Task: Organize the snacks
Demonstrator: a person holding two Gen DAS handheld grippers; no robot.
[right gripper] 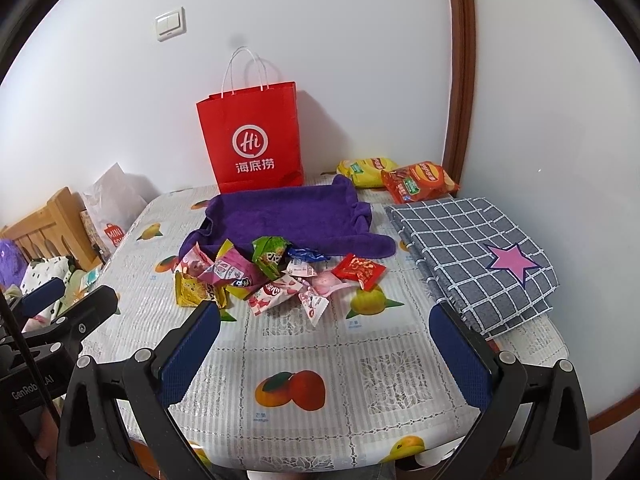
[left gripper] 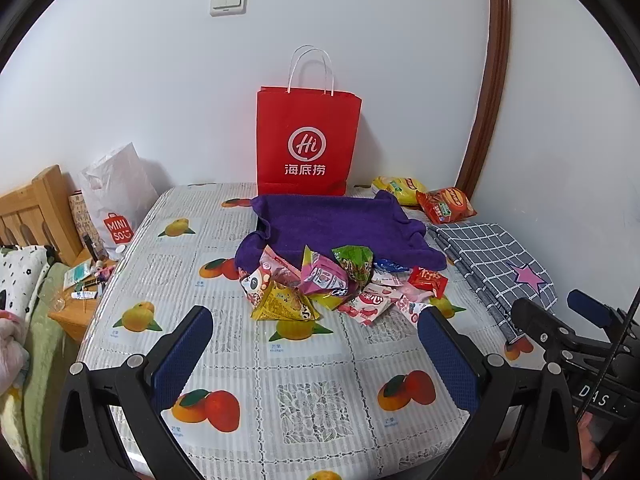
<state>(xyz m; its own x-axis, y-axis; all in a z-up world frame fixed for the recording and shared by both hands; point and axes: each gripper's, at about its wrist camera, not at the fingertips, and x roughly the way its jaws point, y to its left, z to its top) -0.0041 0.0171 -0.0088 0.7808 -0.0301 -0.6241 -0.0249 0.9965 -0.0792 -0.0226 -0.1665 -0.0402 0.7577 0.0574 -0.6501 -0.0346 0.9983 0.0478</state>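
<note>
Nearest, at the bottom of each frame, the left gripper [left gripper: 316, 320] and right gripper [right gripper: 324, 316] hover spread wide and empty over the fruit-print tablecloth [left gripper: 320, 400]. Apparently nothing is sorted yet: the snack packets [left gripper: 336, 288] lie heaped at frame centre, touching the purple towel-lined tray [left gripper: 340, 224]. Beyond stand a red paper bag [left gripper: 308, 140], two chip bags [left gripper: 424, 196] and, right, a folded checked cloth [right gripper: 476, 248]. Nothing blocks the reach.

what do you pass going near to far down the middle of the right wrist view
right gripper → snack pile → purple towel → red paper bag → wall
</note>
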